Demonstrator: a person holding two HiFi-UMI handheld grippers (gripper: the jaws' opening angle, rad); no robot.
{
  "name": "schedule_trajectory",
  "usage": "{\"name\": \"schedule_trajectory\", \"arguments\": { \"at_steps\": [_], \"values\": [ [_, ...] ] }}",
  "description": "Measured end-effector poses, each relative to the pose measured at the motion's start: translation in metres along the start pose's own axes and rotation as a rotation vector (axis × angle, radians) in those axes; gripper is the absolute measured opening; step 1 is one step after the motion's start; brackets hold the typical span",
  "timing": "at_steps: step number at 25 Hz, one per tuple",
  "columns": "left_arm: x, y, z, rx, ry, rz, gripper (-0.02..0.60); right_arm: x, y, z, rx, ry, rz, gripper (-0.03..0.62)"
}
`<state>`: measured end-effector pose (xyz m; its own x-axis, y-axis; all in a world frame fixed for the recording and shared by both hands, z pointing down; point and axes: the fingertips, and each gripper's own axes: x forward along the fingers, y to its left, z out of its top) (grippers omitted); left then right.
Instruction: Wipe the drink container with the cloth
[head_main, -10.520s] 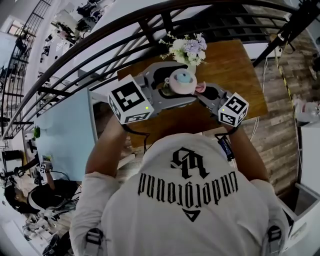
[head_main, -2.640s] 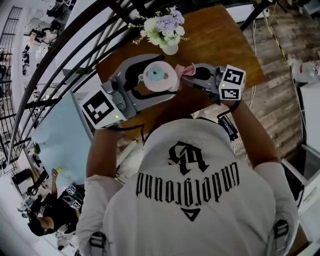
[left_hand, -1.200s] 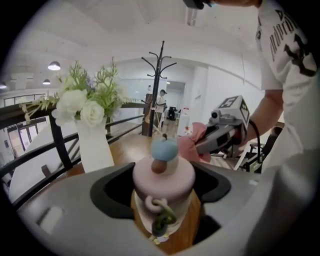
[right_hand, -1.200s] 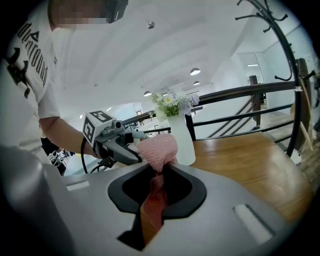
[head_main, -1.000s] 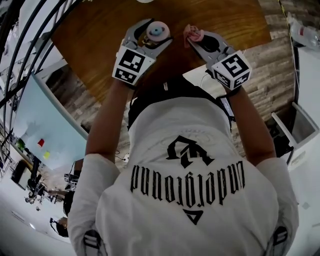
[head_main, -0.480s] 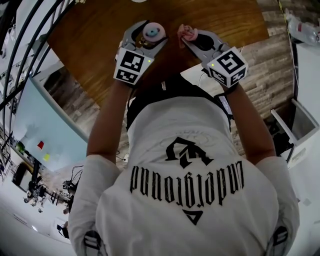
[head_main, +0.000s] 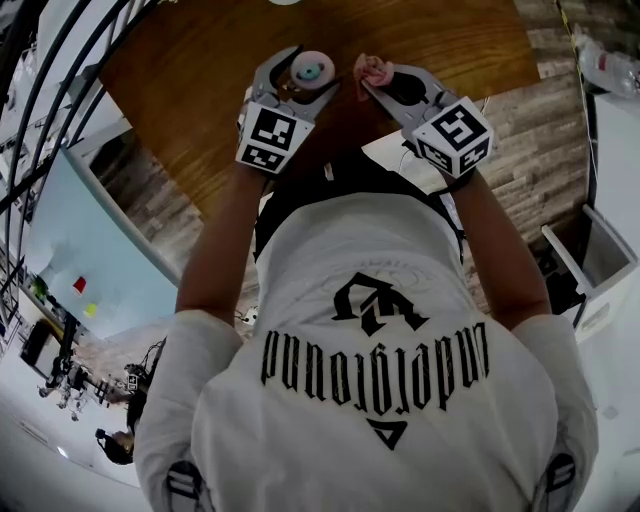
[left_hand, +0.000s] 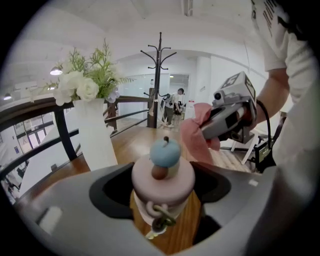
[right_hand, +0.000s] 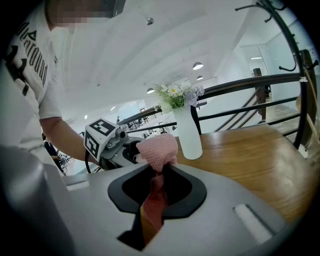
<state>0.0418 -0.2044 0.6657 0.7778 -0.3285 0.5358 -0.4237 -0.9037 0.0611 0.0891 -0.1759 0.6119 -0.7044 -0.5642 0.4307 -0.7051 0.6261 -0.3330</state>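
Observation:
The drink container (left_hand: 162, 175) is a small pink bottle with a round pink lid and a blue knob on top (head_main: 312, 68). My left gripper (head_main: 308, 70) is shut on it and holds it upright above the wooden table (head_main: 200, 90). A pink cloth (right_hand: 159, 151) is bunched up between the jaws of my right gripper (head_main: 373, 72), which is shut on it. In the left gripper view the cloth (left_hand: 196, 139) hangs just right of the bottle and slightly behind it, with a small gap between them. The bottle's body is mostly hidden by the left jaws.
A white vase of flowers (left_hand: 92, 127) stands on the table behind the bottle, also visible as the vase (right_hand: 187, 131) in the right gripper view. A black railing (right_hand: 250, 82) runs along the table's far side. A coat stand (left_hand: 158, 80) and people are farther off.
Over the last second both grippers stayed close together above the table's near edge; the bottle and cloth shifted only slightly. Earlier the cloth pressed against the bottle beside the vase.

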Motion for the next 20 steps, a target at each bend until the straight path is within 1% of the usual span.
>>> {"name": "schedule_trajectory", "arguments": {
  "at_steps": [3,6,11,16,20],
  "values": [
    [-0.002,-0.002,-0.004,-0.018,0.000,-0.012,0.386,0.001,0.002,0.003,-0.007,-0.006,0.006,0.046],
    [-0.001,-0.004,-0.002,-0.017,0.000,-0.005,0.386,-0.001,0.005,0.006,-0.017,-0.009,0.011,0.046],
    [-0.006,-0.004,0.002,-0.047,-0.030,-0.013,0.387,-0.003,0.007,0.010,-0.037,-0.009,0.016,0.046],
    [-0.027,-0.003,0.004,-0.050,-0.042,0.000,0.387,-0.007,0.010,0.020,-0.034,-0.028,0.003,0.046],
    [-0.052,-0.003,0.011,-0.059,-0.071,0.022,0.385,-0.016,0.019,0.034,-0.046,-0.055,-0.014,0.046]
  ]
}}
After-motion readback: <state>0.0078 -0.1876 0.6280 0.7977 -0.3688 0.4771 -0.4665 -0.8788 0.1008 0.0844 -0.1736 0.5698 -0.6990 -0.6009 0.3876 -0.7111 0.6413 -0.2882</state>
